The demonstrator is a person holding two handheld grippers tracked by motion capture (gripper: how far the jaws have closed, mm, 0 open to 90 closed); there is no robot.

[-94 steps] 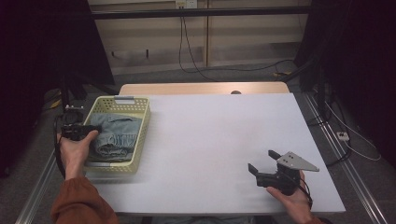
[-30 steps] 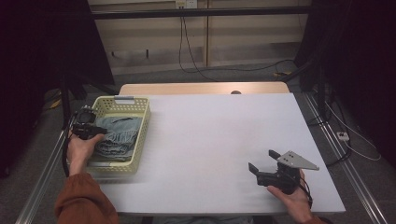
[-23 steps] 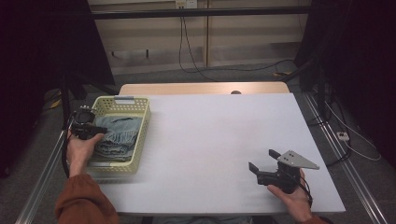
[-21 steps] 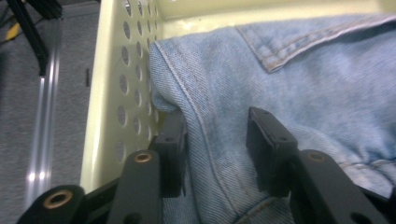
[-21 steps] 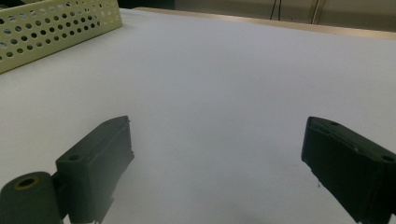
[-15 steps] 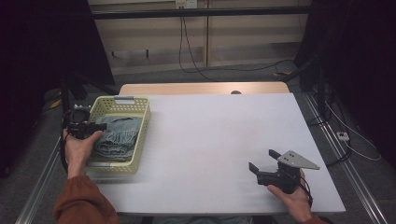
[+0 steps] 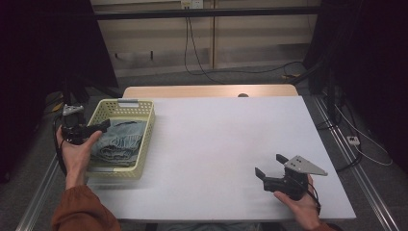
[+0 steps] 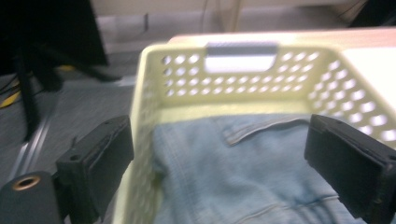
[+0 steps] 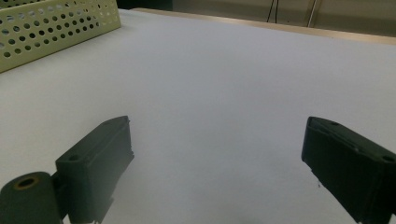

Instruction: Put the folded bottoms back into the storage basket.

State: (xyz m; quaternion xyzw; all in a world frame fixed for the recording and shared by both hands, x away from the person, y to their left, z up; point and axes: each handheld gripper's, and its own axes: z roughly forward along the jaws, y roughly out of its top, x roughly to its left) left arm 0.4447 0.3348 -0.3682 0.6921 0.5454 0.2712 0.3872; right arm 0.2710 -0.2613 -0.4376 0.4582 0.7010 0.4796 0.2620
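White table [image 7: 231,144] spreads bare. At left, denim jeans [image 7: 118,142] lie in the yellow basket [image 7: 144,139], seemingly untouched; the left gripper [image 8: 224,158] gapes wide over them. Near right, the right gripper [image 7: 274,174] rests wide, empty.

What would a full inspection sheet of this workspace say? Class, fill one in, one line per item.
Surface: white table, mostly bare.
Job's things: yellow perforated basket at table's left, holding folded blue denim.
Clutter: nothing seen.
Grippers: left gripper open, jaws straddling the basket's wall; right gripper open, low over bare table at near right.
Cables: black cables on the floor beyond the table.
Surroundings: wooden ledge, dark curtains.
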